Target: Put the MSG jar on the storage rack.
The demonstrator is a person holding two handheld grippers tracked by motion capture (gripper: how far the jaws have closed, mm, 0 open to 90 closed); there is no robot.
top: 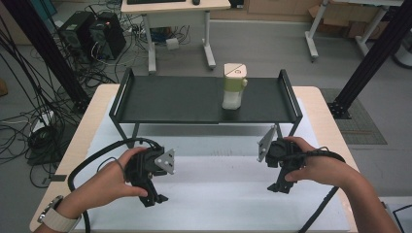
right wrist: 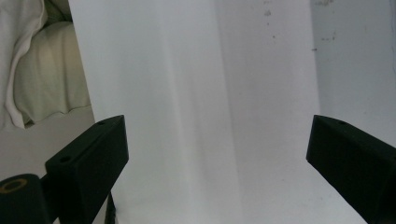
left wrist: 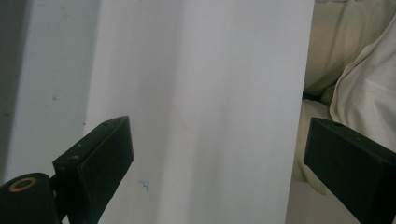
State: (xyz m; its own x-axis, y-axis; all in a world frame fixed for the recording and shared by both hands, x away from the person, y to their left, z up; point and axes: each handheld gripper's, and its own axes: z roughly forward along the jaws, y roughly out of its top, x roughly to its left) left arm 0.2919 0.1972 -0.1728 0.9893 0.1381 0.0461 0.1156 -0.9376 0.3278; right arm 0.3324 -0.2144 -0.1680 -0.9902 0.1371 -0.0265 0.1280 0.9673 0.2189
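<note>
Tongs, left and right, both spread apart, over bare white mat.

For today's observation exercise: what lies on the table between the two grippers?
Nothing: in the high view the white mat is bare between the left gripper and the right gripper. The green-and-white container stands farther back on the black shelf.

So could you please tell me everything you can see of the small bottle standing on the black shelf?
The bottle stands upright on the black shelf, right of its middle. It has a white cap with a round mark on top, a pale yellow-green band around the upper body and a whitish lower part; it looks like plastic. Nothing touches it except the shelf, and both grippers are well in front of it, over the white mat.
</note>
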